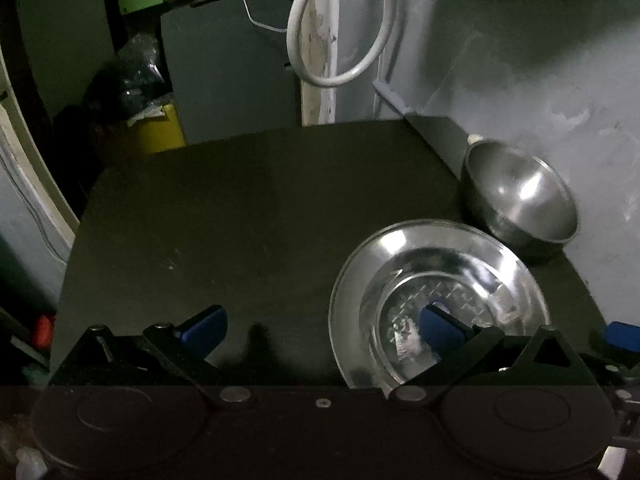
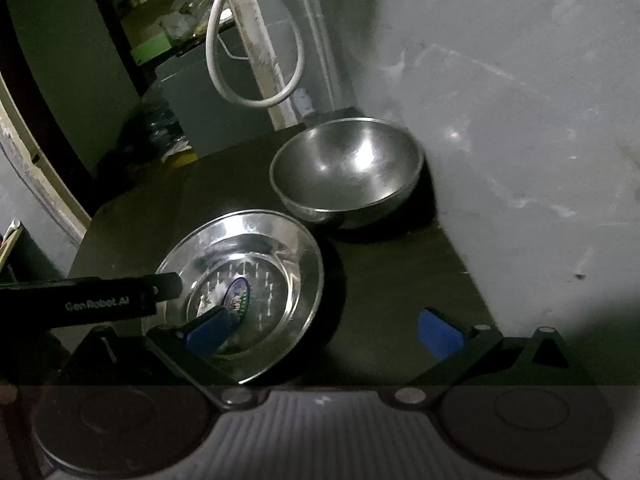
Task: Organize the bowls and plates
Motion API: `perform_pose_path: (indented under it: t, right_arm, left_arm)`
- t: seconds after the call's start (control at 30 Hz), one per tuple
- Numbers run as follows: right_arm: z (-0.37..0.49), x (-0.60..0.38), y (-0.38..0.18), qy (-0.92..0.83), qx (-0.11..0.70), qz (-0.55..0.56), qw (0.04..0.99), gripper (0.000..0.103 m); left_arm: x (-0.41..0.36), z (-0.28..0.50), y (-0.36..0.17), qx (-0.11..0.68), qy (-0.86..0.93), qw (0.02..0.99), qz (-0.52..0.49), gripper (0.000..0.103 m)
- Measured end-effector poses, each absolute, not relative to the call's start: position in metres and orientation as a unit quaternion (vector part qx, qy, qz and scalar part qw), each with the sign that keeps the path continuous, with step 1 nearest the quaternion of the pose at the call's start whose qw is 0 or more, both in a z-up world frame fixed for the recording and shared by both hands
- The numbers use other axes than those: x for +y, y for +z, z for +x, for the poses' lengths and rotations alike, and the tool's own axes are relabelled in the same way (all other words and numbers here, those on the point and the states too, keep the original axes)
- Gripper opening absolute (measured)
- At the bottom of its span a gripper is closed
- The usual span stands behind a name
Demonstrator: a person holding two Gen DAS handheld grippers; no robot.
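A shiny steel plate lies on the dark table. A steel bowl stands upright just behind it, near the grey wall. My left gripper is open, its right finger over the plate's middle, its left finger over bare table. My right gripper is open, its left finger over the plate's near part, its right finger over the table. Both are empty. The left gripper's body reaches in from the left in the right wrist view.
A grey wall bounds the table on the right. A white cable loop hangs behind the table. A yellow bin and clutter stand beyond the table's far left edge. The table's left half is bare.
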State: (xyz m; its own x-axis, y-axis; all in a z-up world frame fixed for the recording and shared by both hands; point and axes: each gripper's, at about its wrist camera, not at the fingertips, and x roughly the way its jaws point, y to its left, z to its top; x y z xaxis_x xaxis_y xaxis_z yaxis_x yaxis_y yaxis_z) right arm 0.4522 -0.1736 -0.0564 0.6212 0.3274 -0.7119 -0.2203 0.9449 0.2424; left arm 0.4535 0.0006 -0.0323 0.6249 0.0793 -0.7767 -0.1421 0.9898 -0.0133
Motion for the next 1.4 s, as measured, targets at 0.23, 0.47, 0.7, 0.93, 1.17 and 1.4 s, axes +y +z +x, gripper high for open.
perform_pose_path:
  t: [0.23, 0.47, 0.7, 0.93, 1.17, 1.4]
  right_arm:
    - [0.461, -0.165, -0.068, 0.164, 0.419, 0.063, 0.891, 0.089]
    - [0.464, -0.16, -0.071, 0.174, 0.42, 0.065, 0.888, 0.067]
    - [0.466, -0.157, -0.07, 0.18, 0.417, 0.061, 0.889, 0.04]
    - [0.452, -0.152, -0.062, 0.184, 0.403, 0.043, 0.895, 0.031]
    - [0.42, -0.143, -0.038, 0.19, 0.373, 0.037, 0.908, 0.031]
    - [0.369, -0.13, -0.008, 0.185, 0.346, 0.028, 0.919, 0.031]
  left_arm:
    - [0.005, 0.46, -0.045, 0.453, 0.032, 0.888, -0.075, 0.096]
    - [0.002, 0.457, -0.044, 0.451, 0.021, 0.888, -0.083, 0.067]
    - [0.005, 0.456, -0.043, 0.447, 0.007, 0.889, -0.096, 0.033]
    - [0.012, 0.442, -0.034, 0.436, 0.009, 0.895, -0.092, 0.025]
    - [0.022, 0.409, -0.012, 0.411, -0.001, 0.907, -0.087, 0.025]
    - [0.035, 0.361, 0.014, 0.39, -0.019, 0.917, -0.085, 0.025]
